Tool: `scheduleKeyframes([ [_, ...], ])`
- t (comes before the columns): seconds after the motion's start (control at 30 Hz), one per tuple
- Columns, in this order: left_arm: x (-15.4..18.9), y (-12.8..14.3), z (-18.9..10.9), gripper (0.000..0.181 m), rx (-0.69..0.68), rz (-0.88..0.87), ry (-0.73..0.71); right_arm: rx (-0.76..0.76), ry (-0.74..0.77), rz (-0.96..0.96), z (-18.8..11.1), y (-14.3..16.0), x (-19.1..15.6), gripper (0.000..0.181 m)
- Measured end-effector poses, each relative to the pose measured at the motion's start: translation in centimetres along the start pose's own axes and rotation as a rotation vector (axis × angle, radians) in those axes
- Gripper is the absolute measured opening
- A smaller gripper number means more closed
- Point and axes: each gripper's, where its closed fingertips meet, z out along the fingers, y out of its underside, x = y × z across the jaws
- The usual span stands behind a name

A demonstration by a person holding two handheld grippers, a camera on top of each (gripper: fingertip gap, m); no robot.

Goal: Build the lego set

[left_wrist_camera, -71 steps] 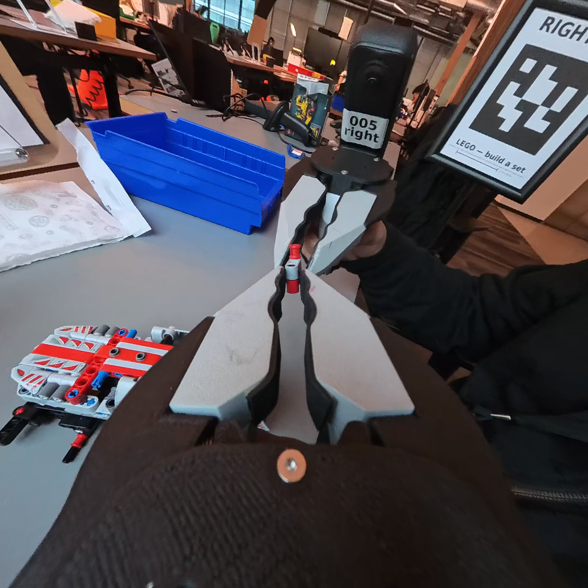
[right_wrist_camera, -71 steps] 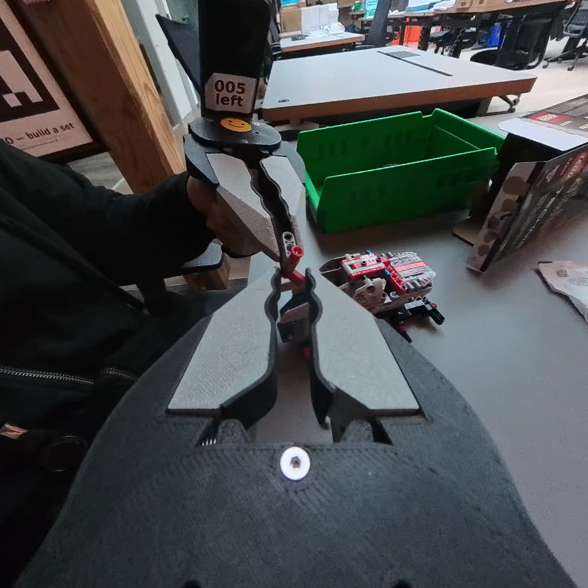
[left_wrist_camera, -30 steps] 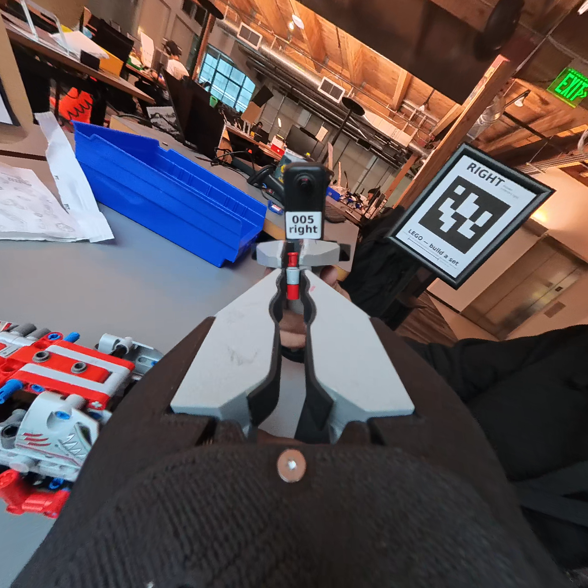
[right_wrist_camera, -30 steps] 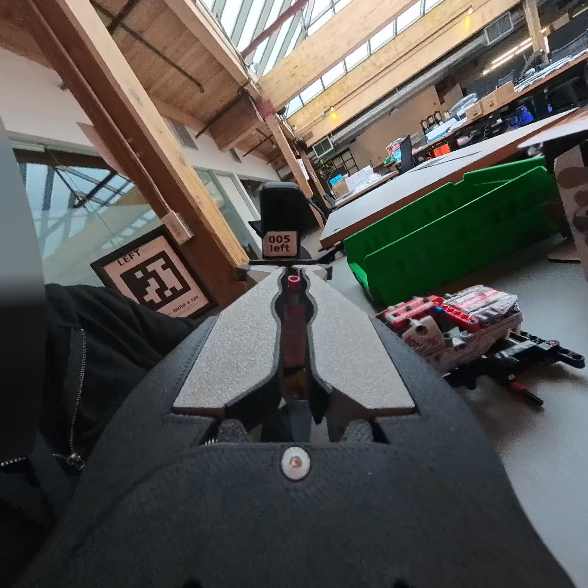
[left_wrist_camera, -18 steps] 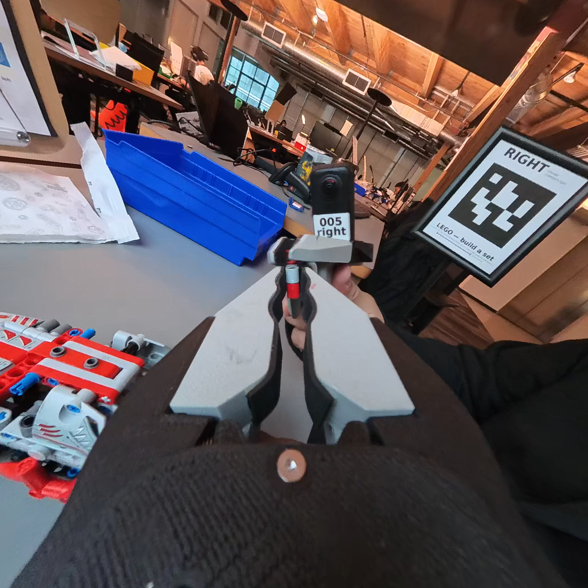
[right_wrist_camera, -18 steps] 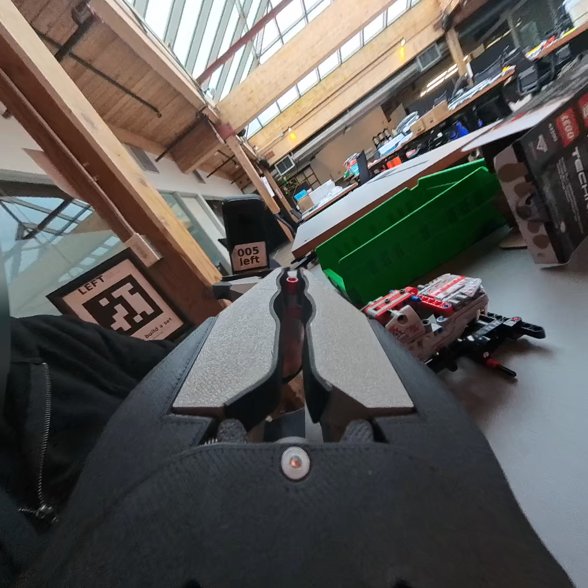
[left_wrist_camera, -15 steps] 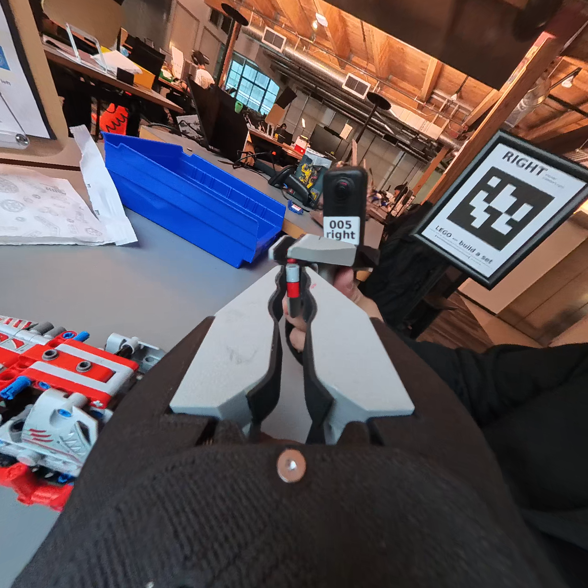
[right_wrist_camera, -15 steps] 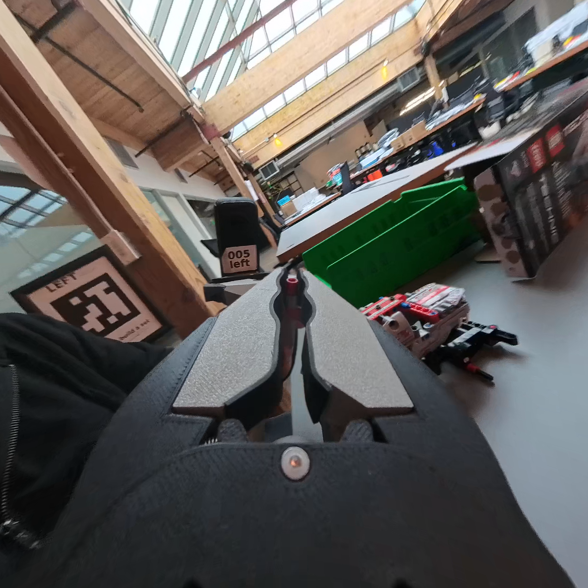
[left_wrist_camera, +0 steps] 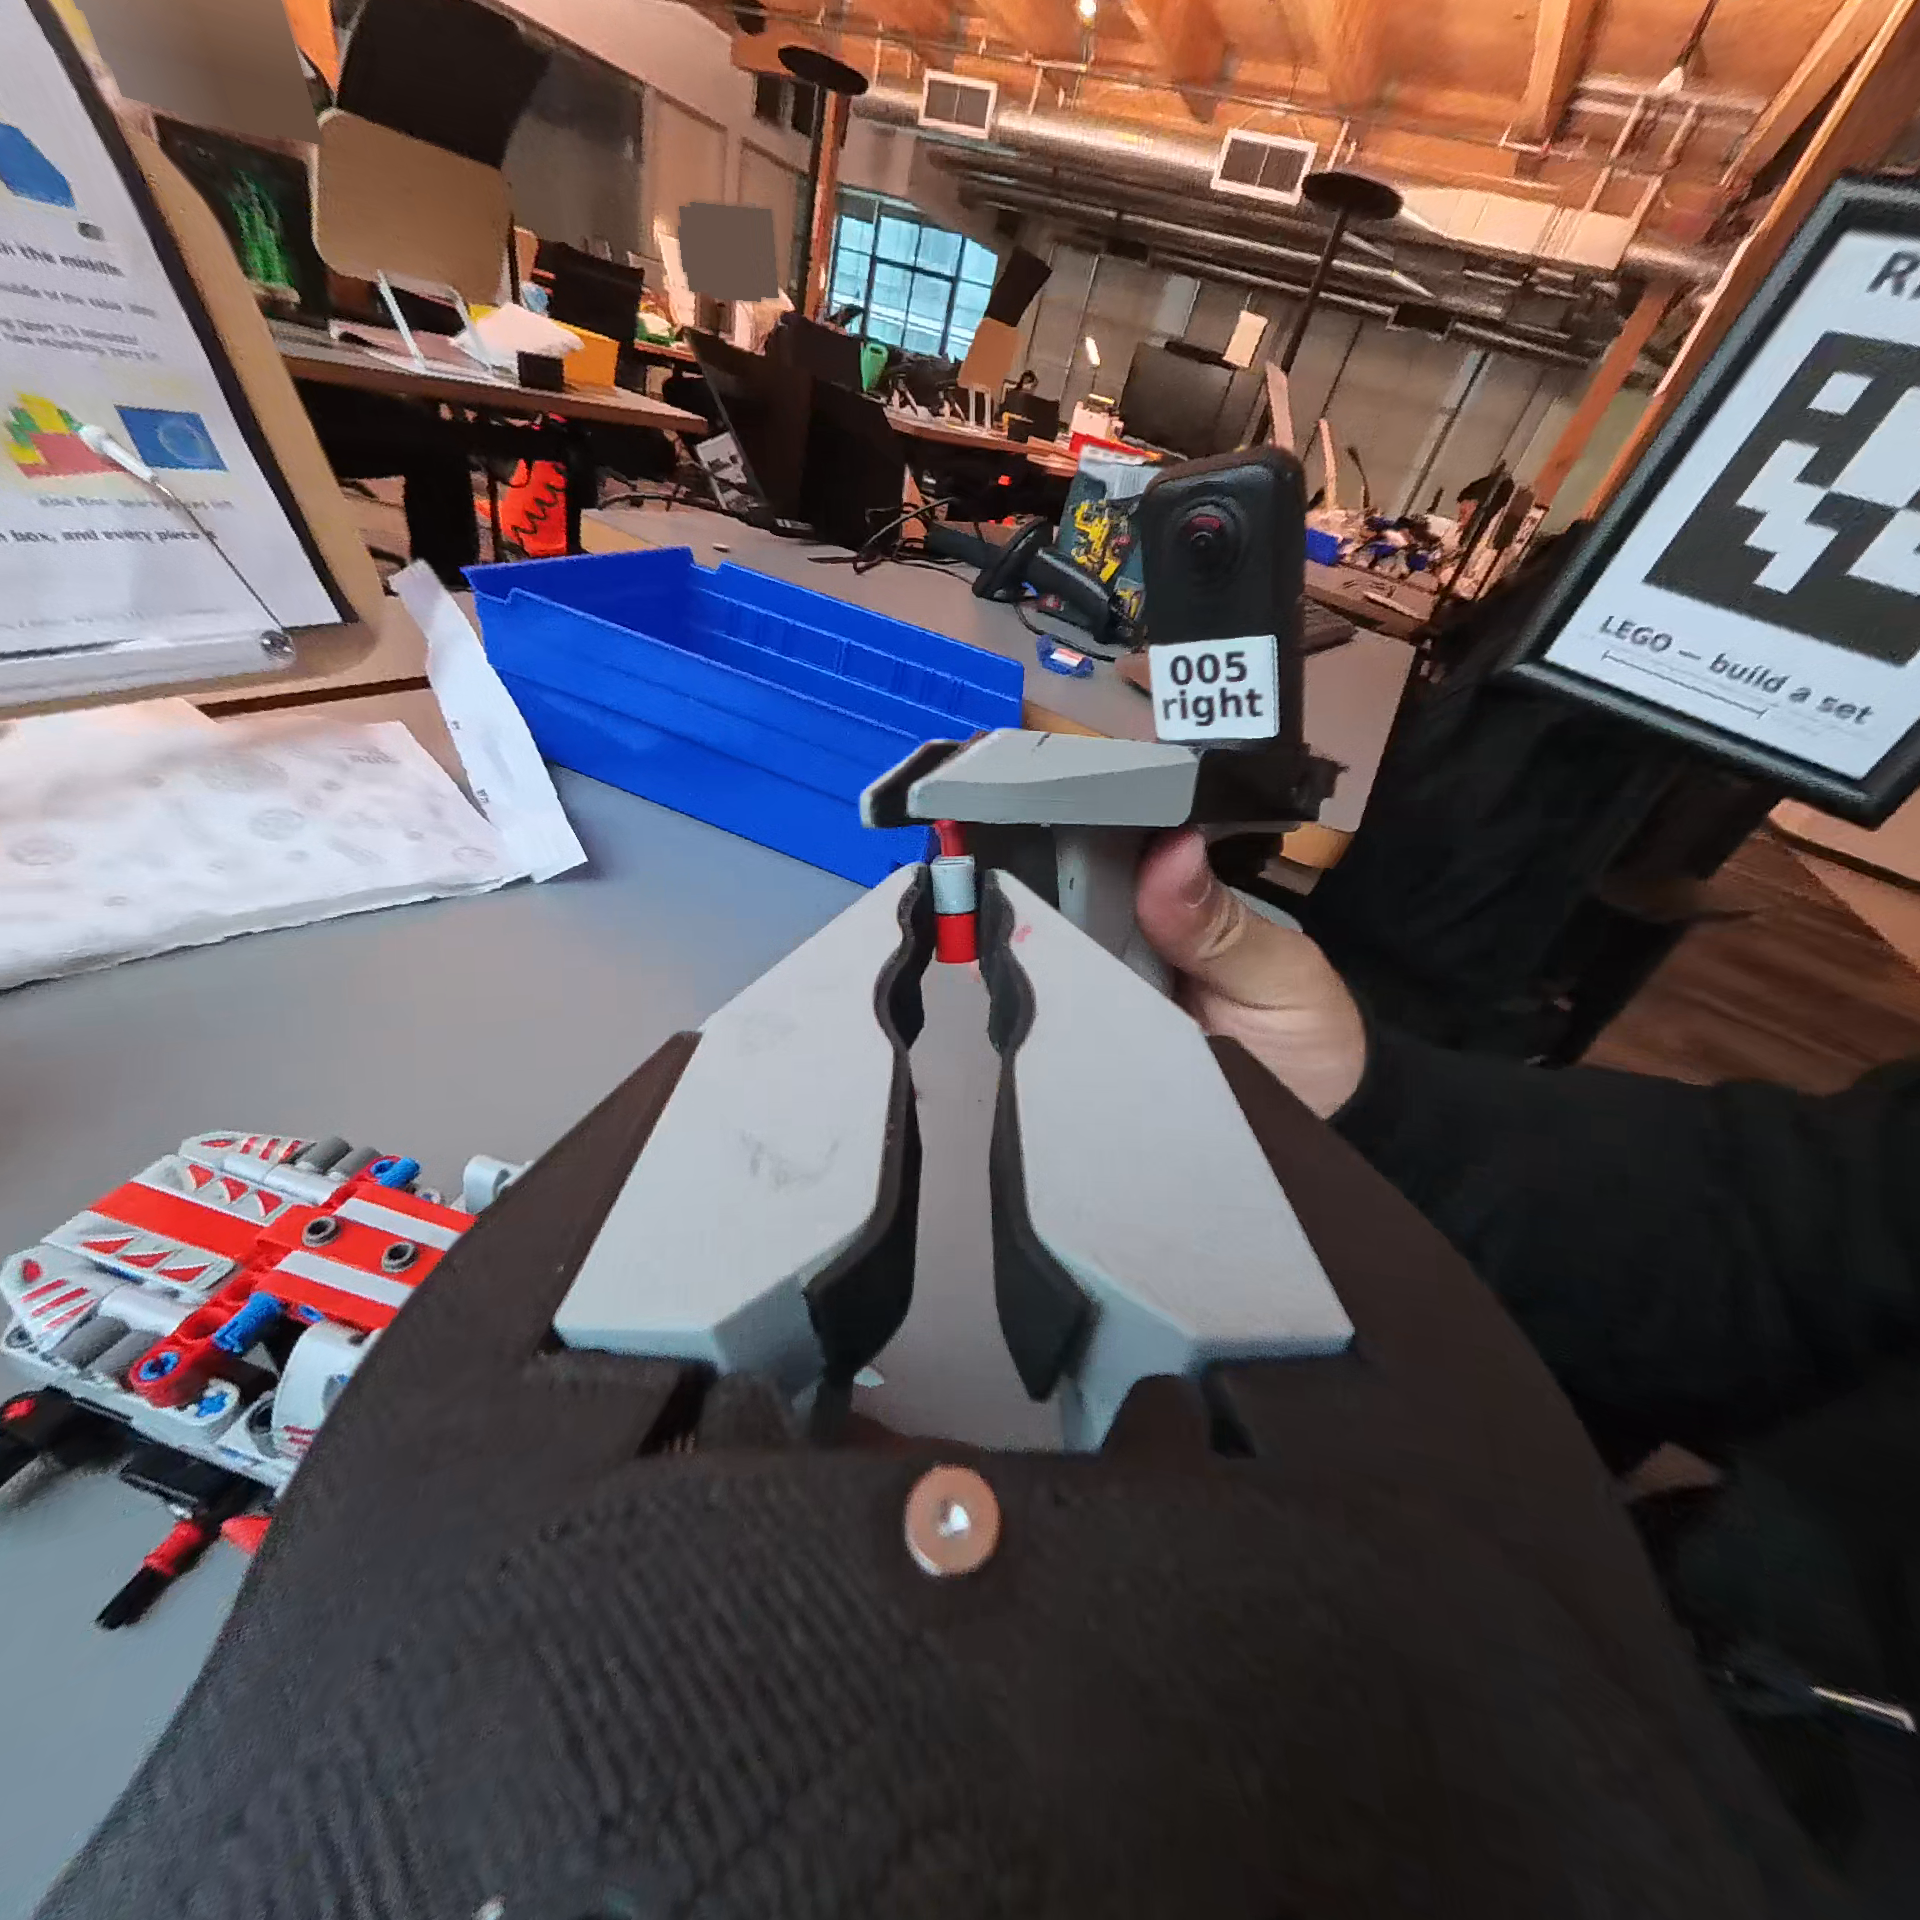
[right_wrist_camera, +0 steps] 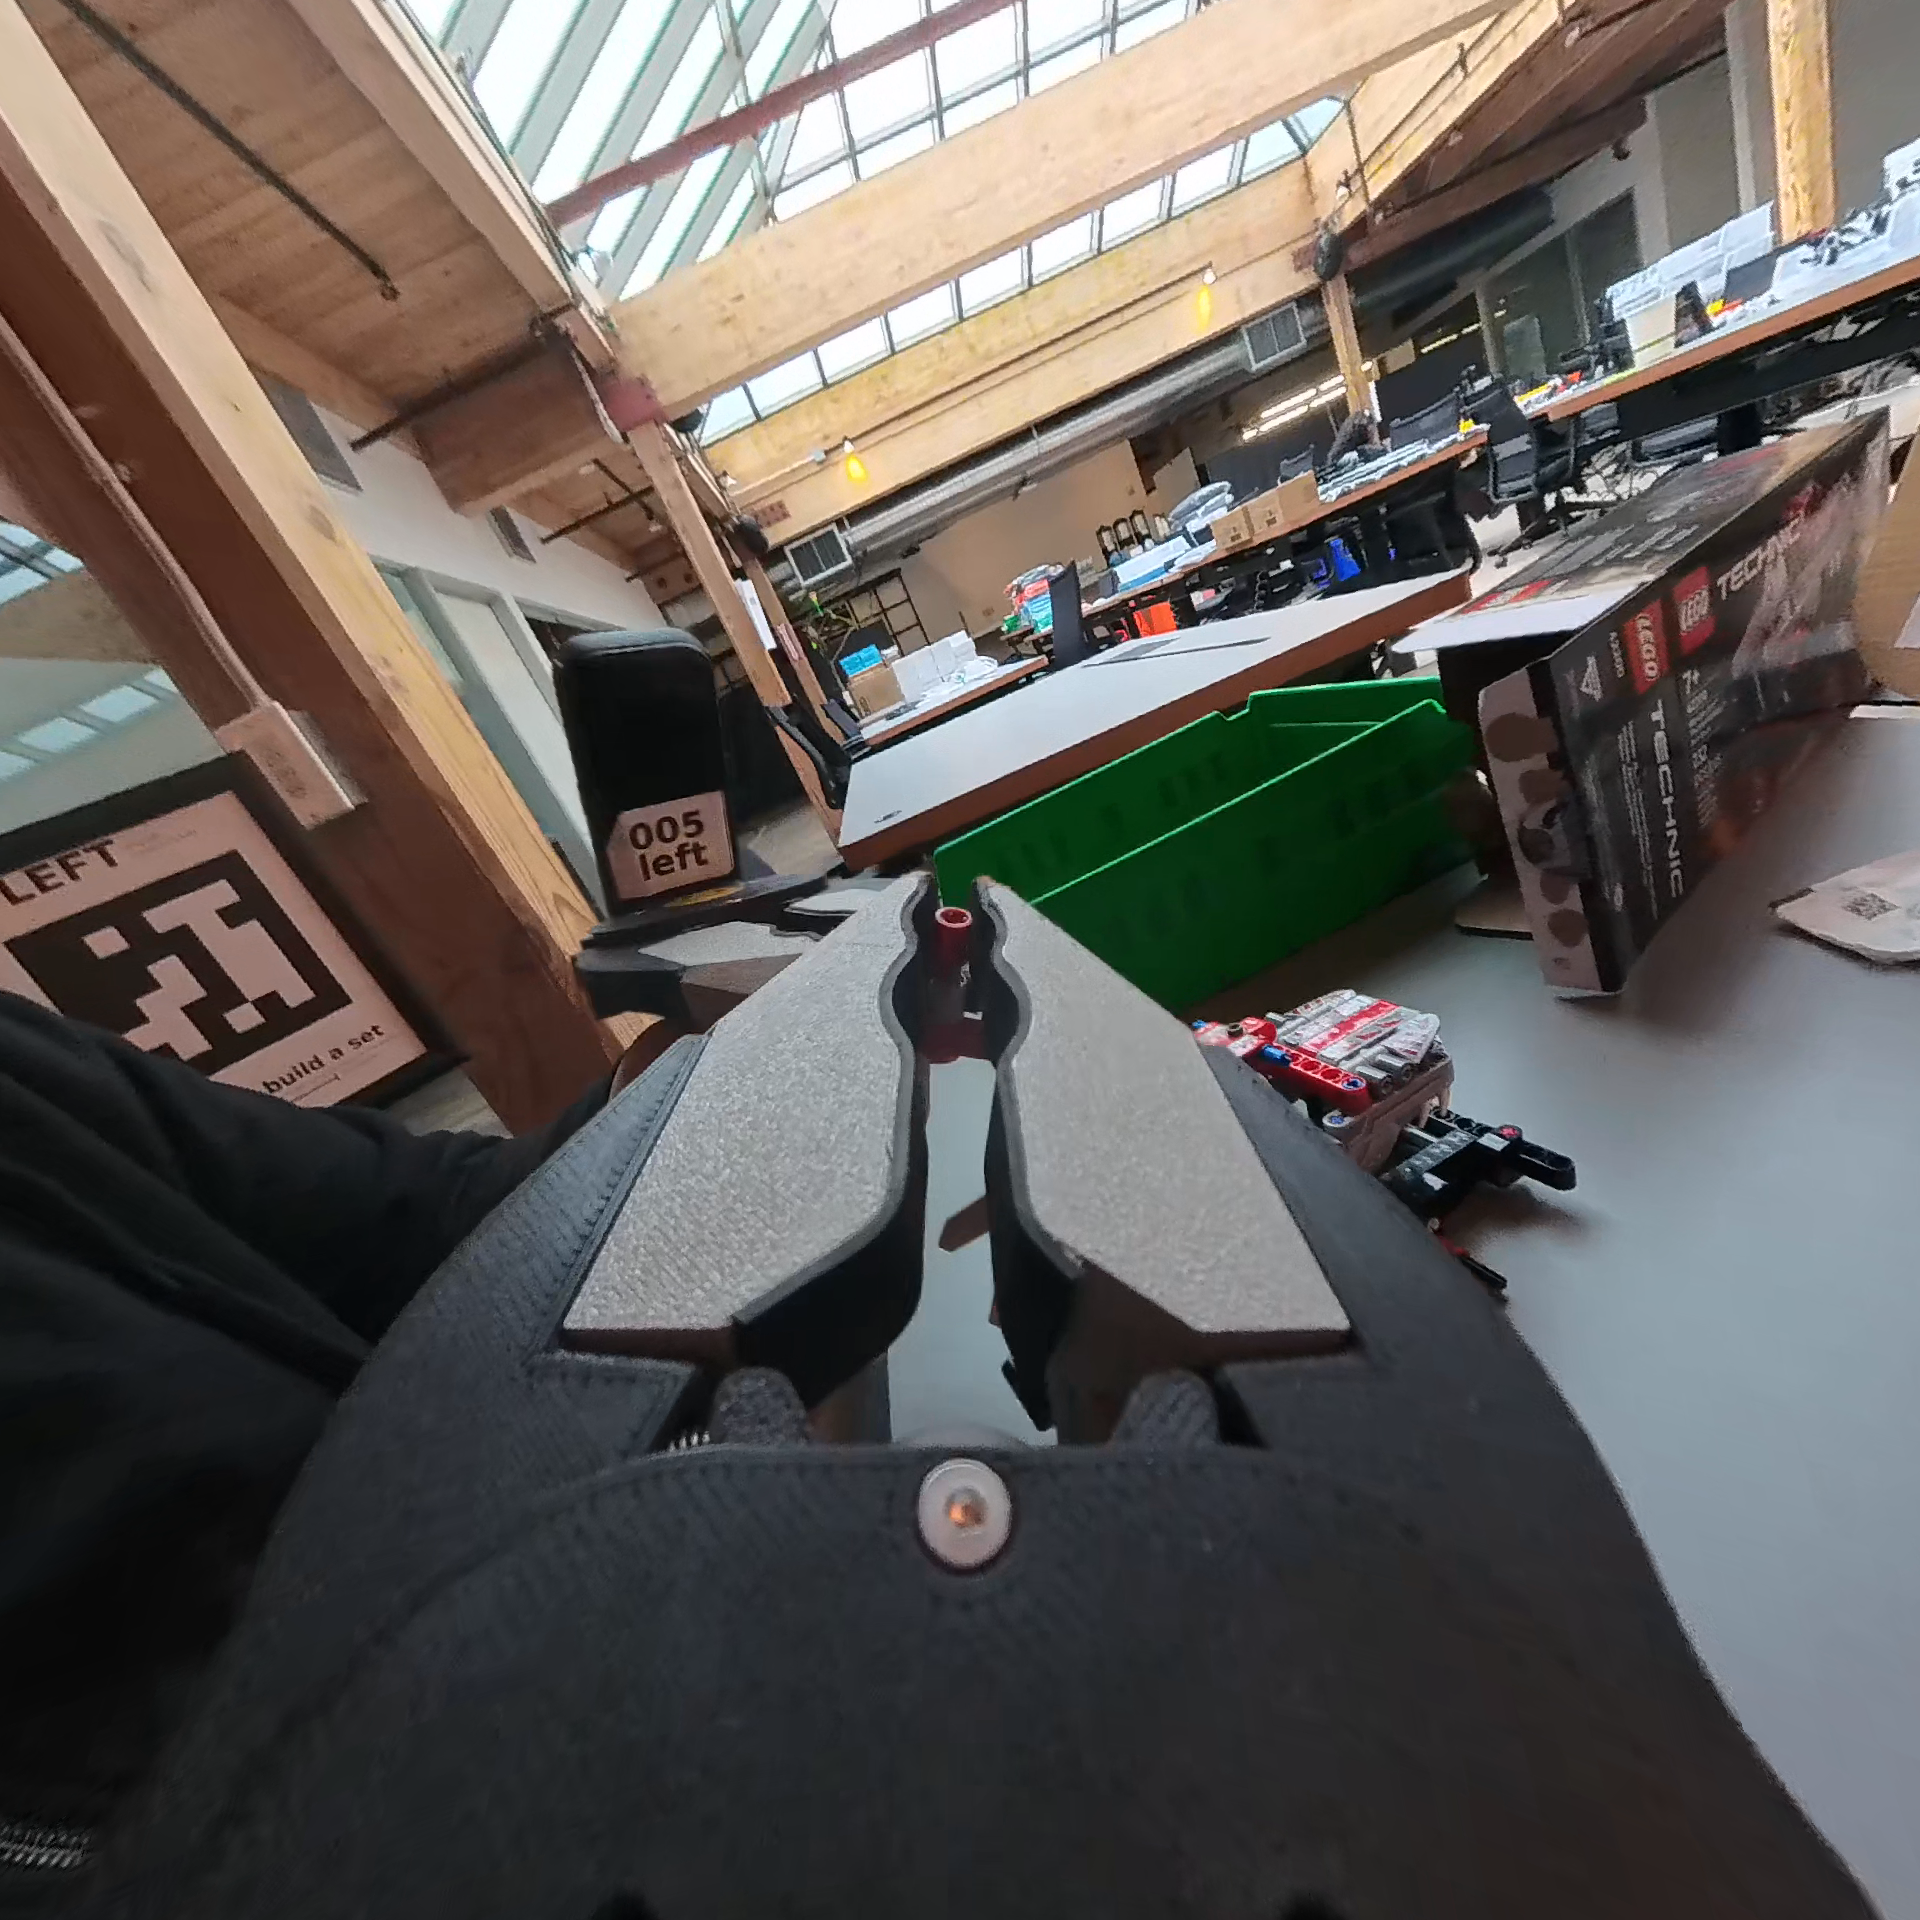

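Note:
My left gripper point(left_wrist_camera: 954, 920) is shut on a small red axle with a grey bush point(left_wrist_camera: 954, 885), held up in the air. My right gripper point(left_wrist_camera: 902, 805) lies edge-on across its tips, held by a hand, and meets the axle's top end. In the right wrist view my right gripper point(right_wrist_camera: 954, 916) is shut on the red piece point(right_wrist_camera: 951, 940), with the left gripper's fingers point(right_wrist_camera: 717, 951) just behind. The part-built red, white and grey lego model point(left_wrist_camera: 229, 1278) lies on the grey table point(left_wrist_camera: 416, 1039); it also shows in the right wrist view point(right_wrist_camera: 1340, 1049).
A blue bin point(left_wrist_camera: 748, 696) and white paper sheets point(left_wrist_camera: 208, 831) lie at the back. A green bin point(right_wrist_camera: 1195, 831) and the black lego box point(right_wrist_camera: 1683, 707) stand beyond the model. A framed marker sign point(left_wrist_camera: 1766, 540) stands at the right, and a wooden post point(right_wrist_camera: 312, 644) at the left. My two grippers' fingertips are within a few centimetres of each other.
Both grippers stay shut on the small red piece. The right gripper has turned edge-on and come closer in the left view. Both views have tilted down a little toward the table.

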Motion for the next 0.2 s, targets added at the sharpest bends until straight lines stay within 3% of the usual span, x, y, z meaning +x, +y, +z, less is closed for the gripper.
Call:
scheduleKeyframes([
  [0.2,0.74,0.53,-0.07,0.006,-0.027,-0.173,0.113,0.006,0.013,-0.056,-0.19,-0.57,-0.34,0.003],
])
